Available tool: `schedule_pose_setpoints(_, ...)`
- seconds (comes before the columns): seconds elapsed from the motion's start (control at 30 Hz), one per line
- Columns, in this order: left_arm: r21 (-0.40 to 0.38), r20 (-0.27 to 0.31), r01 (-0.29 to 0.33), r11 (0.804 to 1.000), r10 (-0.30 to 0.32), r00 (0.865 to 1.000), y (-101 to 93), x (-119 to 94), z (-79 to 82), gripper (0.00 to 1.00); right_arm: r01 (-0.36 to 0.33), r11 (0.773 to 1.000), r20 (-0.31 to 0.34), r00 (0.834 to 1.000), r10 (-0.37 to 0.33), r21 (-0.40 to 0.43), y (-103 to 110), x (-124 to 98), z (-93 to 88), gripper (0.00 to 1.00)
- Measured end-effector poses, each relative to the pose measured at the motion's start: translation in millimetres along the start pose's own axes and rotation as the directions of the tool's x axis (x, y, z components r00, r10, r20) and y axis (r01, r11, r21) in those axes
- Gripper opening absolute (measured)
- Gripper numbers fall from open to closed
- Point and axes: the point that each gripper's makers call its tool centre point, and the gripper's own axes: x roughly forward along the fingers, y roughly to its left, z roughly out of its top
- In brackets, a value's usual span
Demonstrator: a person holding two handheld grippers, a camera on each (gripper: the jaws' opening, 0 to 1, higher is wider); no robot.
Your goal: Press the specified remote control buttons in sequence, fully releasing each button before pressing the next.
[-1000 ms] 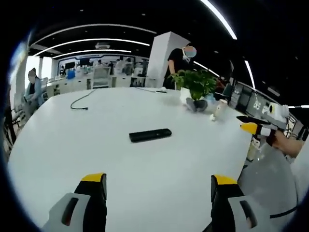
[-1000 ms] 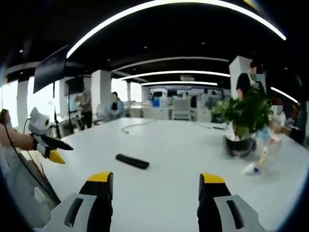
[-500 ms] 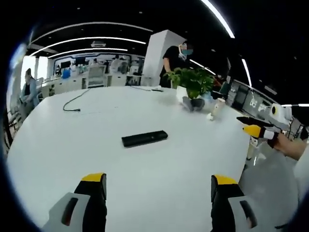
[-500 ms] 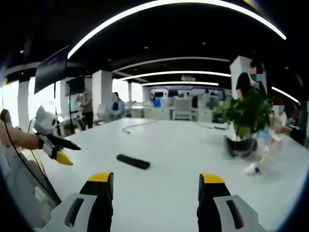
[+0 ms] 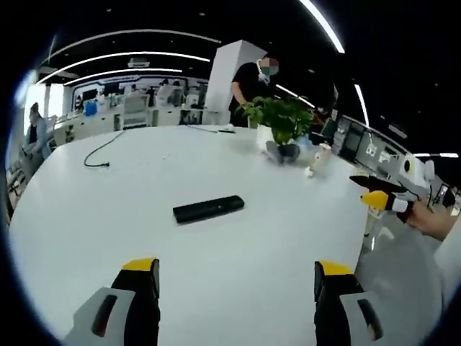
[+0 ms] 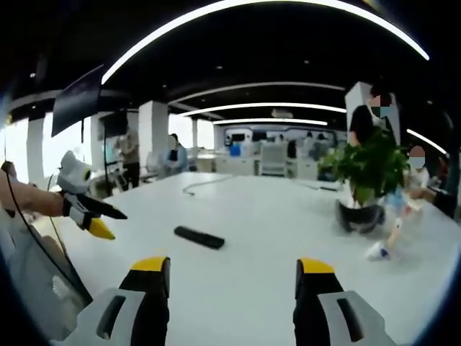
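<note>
The remote control [image 5: 208, 209] is a slim black bar lying flat on the white table [image 5: 108, 216], a little left of centre in the left gripper view and well above the two yellow-tipped fingers [image 5: 140, 270] that rise from the bottom edge. It lies apart from them, with bare tabletop between, and it sits closer to the line of the left-hand finger than to the right-hand one. The left gripper [image 5: 234, 274] holds nothing; its fingers stand wide apart.

In the right gripper view the remote control [image 6: 199, 237] lies left of centre, slanting down to the right, again well above the fingers [image 6: 151, 268] and touching neither. The right gripper [image 6: 233, 270] is likewise spread wide and empty.

Each gripper appears in the other's view: the right gripper [image 5: 379, 194] comes in at the right edge of the left gripper view, off the table's rim, and the left gripper [image 6: 97, 220] comes in at the left edge of the right gripper view, held by a hand [image 6: 32, 202].

Farther out, a potted plant [image 5: 279, 122] stands on the table in the upper middle of the left gripper view, with a small bottle [image 5: 315, 162] just to its right. A black cable [image 5: 97, 148] trails across the table at the upper left. A person in dark clothes [image 5: 248, 83] stands behind the plant.
</note>
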Motion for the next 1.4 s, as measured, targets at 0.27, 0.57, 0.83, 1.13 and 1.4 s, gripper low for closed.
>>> schedule_pose_setpoints(0.27,0.032,-0.012,0.014,0.999,-0.014,1.000,-4.1,13.2,3.8,0.91,0.009,1.000,0.002,1.000,-0.009,0.003,-2.1,-0.9,-0.1,0.69)
schedule_pose_setpoints(0.57,0.076,-0.023,0.029,0.997,-0.027,0.999,-3.2,11.1,8.2,0.91,0.013,1.000,0.006,1.000,-0.013,0.005,-2.3,-1.5,-0.4,0.69)
schedule_pose_setpoints(0.83,0.073,-0.022,0.023,0.997,-0.022,1.000,-2.8,12.4,7.8,0.90,0.012,1.000,0.002,1.000,-0.012,-0.003,-1.0,-2.0,-1.4,0.69)
schedule_pose_setpoints(1.13,0.071,-0.030,0.034,0.997,-0.032,0.999,-4.3,19.4,11.0,0.90,0.015,1.000,0.003,1.000,-0.015,-0.001,-1.4,-2.5,-1.7,0.68)
schedule_pose_setpoints(1.4,0.045,-0.004,0.055,0.998,-0.055,0.998,-4.6,26.9,26.2,0.90,0.016,1.000,0.002,1.000,-0.016,-0.002,-2.1,-2.4,-1.7,0.68)
